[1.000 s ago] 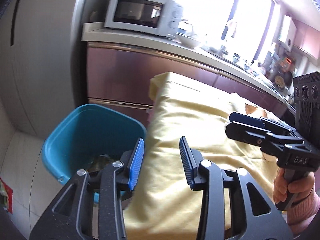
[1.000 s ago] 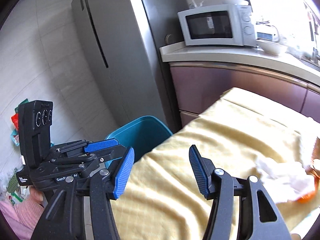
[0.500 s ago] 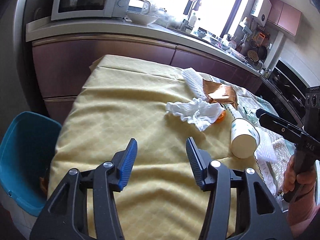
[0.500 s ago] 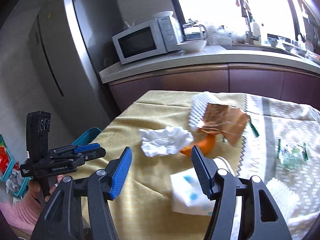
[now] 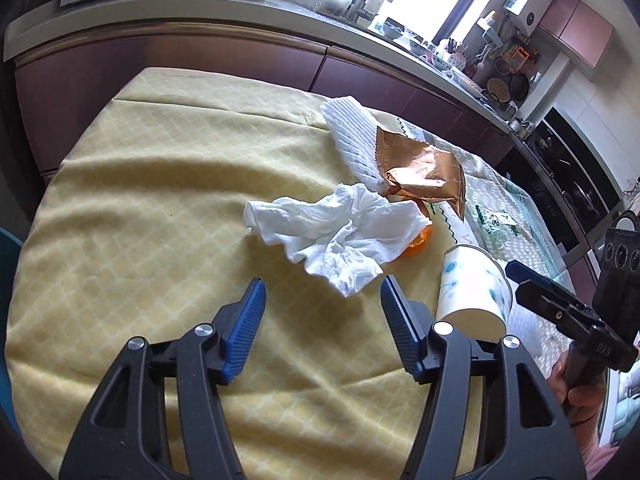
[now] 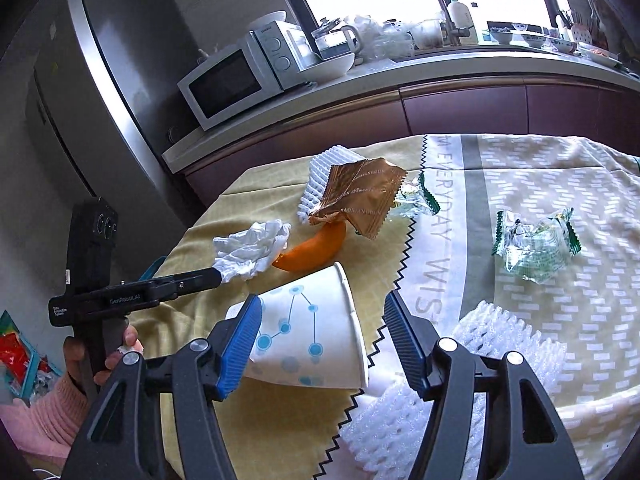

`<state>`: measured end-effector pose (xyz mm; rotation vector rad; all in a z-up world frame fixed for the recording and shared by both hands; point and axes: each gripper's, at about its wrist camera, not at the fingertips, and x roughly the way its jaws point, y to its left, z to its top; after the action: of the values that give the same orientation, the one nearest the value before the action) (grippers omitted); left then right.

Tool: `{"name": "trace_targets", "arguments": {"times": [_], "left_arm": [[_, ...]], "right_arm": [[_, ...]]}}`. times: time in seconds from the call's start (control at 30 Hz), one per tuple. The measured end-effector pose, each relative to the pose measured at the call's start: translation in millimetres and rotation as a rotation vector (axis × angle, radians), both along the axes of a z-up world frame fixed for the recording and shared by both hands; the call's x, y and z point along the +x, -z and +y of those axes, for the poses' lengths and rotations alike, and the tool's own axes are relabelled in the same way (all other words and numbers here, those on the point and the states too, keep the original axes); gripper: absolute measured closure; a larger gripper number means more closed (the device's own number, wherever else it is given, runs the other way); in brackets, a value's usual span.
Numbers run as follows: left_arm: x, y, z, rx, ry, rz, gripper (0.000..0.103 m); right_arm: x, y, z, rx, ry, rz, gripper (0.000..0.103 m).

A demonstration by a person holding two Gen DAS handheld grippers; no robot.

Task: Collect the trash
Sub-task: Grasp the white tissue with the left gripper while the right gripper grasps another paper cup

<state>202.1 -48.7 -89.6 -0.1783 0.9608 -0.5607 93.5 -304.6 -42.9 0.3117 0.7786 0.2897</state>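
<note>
A crumpled white tissue (image 5: 340, 236) lies on the yellow tablecloth (image 5: 160, 208), just ahead of my open, empty left gripper (image 5: 322, 308). A paper cup (image 6: 308, 336) lies on its side between the open jaws of my right gripper (image 6: 322, 328), which do not clamp it; the cup also shows in the left wrist view (image 5: 472, 292). Behind lie an orange peel (image 6: 316, 250), a brown wrapper (image 6: 360, 198), white foam netting (image 5: 352, 136) and green clear wrappers (image 6: 534, 248).
More white foam netting (image 6: 480, 364) lies at the near right. A kitchen counter (image 6: 400, 68) with a microwave (image 6: 236, 80) runs behind the table, a fridge (image 6: 120, 80) stands at left. The teal bin's edge (image 5: 6, 248) shows at far left.
Both grippers swung from the teal bin to the table and moved in on the trash: the left now faces the tissue, the right now straddles the paper cup.
</note>
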Motion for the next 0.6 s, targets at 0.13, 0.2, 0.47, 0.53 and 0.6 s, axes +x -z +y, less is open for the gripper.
{"name": "trace_targets", "arguments": {"times": [0.13,0.2,0.47,0.53,0.6], "left_arm": [[11,2,-9,-0.013,-0.013,0.018,0.045],[14,2,-8,-0.026,-0.015,0.030,0.048],[25,6,-12,-0.041,-0.047,0.075,0.089],[25,8,-13,-0.045,-0.046,0.080,0.095],[22,8,-13,-0.046,-0.050,0.077,0.096]], "right_arm": [[1,5,-3,0.036,-0.022,0.011,0.041],[0,7,-2,0.050,-0.037,0.015,0.041],[-4,11,7,0.081,-0.094,0.018,0.042],[-6,10,9,0.081,-0.107,0.015,0.045],[-8,7,10,0.077,-0.114,0.007,0.048]]}}
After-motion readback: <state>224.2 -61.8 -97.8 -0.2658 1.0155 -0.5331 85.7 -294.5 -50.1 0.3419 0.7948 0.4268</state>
